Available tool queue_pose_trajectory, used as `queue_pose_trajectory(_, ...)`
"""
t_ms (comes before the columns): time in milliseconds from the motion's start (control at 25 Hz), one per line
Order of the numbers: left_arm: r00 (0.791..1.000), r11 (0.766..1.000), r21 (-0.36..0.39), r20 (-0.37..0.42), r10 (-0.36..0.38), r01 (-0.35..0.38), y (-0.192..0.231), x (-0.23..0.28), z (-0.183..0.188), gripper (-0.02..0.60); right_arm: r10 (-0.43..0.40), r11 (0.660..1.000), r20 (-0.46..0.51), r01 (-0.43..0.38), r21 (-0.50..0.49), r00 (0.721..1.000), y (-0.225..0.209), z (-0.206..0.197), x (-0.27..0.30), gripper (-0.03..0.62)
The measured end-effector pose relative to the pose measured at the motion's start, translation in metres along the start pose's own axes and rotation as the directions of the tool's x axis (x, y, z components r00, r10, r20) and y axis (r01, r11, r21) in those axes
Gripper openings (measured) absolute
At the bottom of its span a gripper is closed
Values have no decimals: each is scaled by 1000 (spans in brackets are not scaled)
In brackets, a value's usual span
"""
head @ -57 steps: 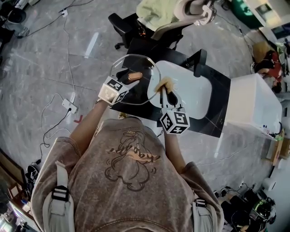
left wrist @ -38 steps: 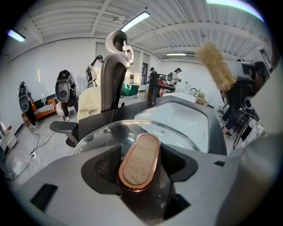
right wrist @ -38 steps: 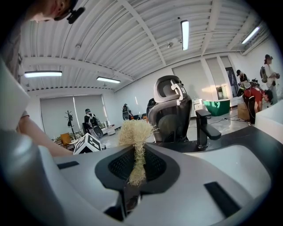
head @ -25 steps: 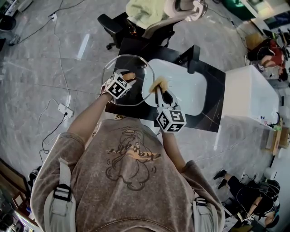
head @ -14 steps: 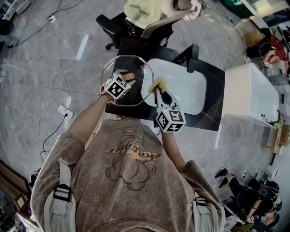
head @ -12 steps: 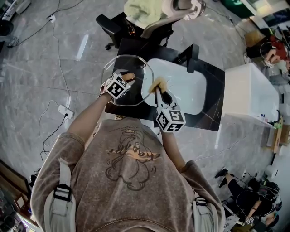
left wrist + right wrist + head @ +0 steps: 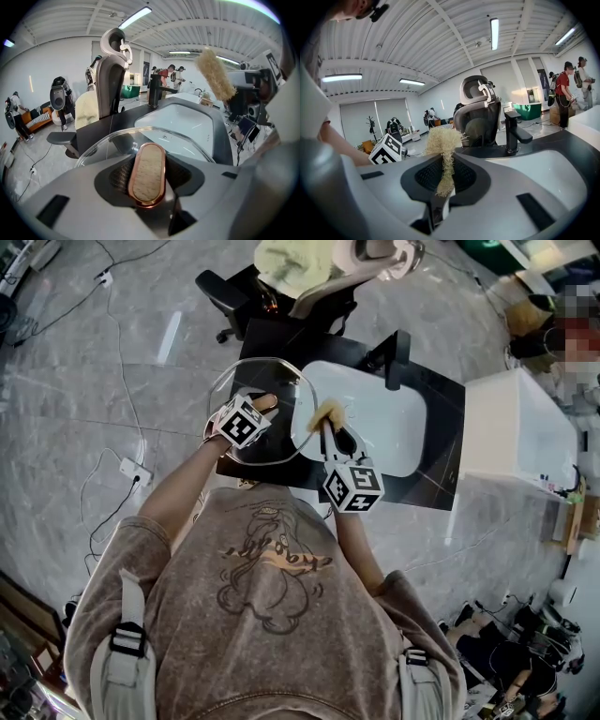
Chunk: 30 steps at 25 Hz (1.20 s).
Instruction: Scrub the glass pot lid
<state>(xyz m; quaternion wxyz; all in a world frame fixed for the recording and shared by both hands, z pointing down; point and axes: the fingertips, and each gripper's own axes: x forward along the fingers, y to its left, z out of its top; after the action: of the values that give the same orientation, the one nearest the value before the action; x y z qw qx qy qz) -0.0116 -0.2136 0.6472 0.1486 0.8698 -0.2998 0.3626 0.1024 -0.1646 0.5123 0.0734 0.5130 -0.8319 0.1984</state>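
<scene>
- Left gripper (image 7: 259,409): its jaws have just been closing and now clamp the lid's oval handle (image 7: 147,172), one pad on each long side.
- Right gripper (image 7: 445,174): its jaws are clamped on the thin tail of the scrubber (image 7: 442,139). The bushy head stands clear beyond the tips.
- Hazard: you hold the lid (image 7: 246,377) by its smooth handle alone. Scrubbing pressure near the rim would likely lever the glass and twist it in the pads.
- Hazard: the lid hangs left of the sink (image 7: 398,432), over the left edge of the counter (image 7: 441,474) and partly over the floor. If it slips, the glass probably falls and breaks.
- Hazard: a hard push may drag the scrubber tail out of the jaws.
- Orientation: the lid is round. The handle's long axis runs along the jaws, near-left to far-right. The handle side faces up, tilted toward you.
</scene>
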Motion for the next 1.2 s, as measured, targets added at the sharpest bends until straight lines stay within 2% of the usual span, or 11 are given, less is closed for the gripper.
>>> queue_pose_trajectory(160, 1000, 999, -45, -9, -2, 2, -2, -7, 4, 183, 0, 1000, 1, 0, 3, 1000, -2, 0, 0, 42)
queue_pose_trajectory(360, 1000, 999, -29, -25, 15, -16, 1, -13, 12, 183, 3, 1000, 0, -3, 2, 1000, -3, 1, 1, 43)
queue_pose_trajectory(480, 999, 998, -45, -31, 30, -32, 2, -15, 11, 183, 4, 1000, -1, -4, 1, 1000, -4, 0, 1, 42)
queue_pose_trajectory(600, 999, 996, -72, -11, 47, -48, 4, -21, 17, 183, -5, 1000, 1, 5, -1, 1000, -11, 1, -2, 43)
queue_pose_trajectory(880, 996, 985, -172, 91, 12, 3, 4, -53, 45, 183, -75, 997, 28, 75, 8, 997, -43, 15, -17, 42)
queue_pose_trajectory(1040, 978, 953, -285, 202, -49, 106, 0, -75, 66, 183, -110, 994, 44, 110, -1, 993, -60, 25, -25, 43)
queue_pose_trajectory(1200, 940, 885, -396, 319, -118, 246, -5, -96, 87, 183, -112, 994, 40, 112, 1, 993, -61, 25, -24, 42)
